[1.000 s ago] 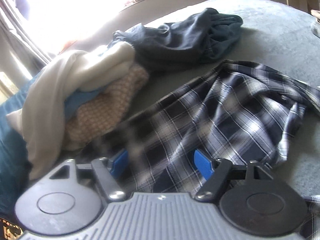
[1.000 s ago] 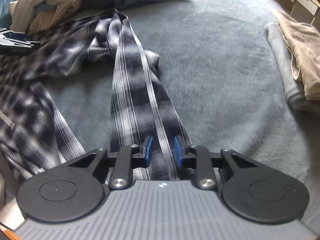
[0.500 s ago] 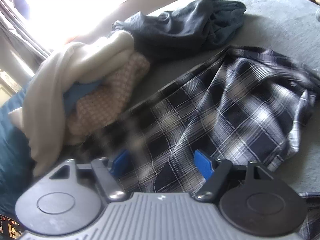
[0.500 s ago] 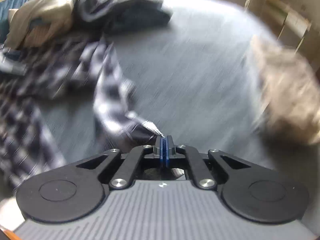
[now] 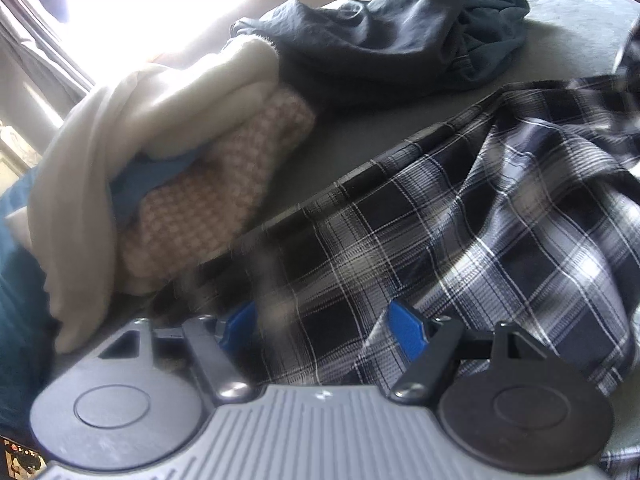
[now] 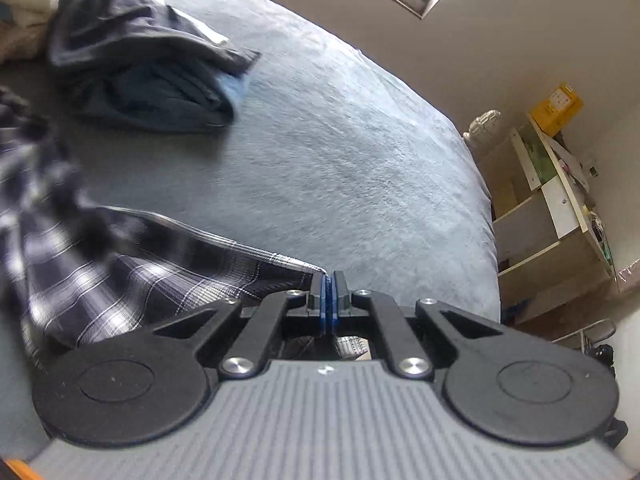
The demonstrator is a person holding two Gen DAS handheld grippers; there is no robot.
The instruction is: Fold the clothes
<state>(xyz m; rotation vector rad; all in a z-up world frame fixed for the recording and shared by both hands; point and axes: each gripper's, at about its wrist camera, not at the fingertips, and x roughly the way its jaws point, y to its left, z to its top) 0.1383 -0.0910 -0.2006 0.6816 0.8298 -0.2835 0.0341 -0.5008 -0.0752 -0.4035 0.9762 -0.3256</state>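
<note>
Plaid shirt (image 6: 120, 276) cloth is running away to the left of the right tongs (image 6: 329, 300), which are clenching one corner of it above the grey bed (image 6: 320, 160). Its main body is lying spread directly ahead of the left tongs (image 5: 320, 324), which are standing wide apart with the fabric (image 5: 460, 232) between and beyond them, gripping nothing. Judging by this, the left tongs are the nearer to the shirt's bulk, the right only to its end.
</note>
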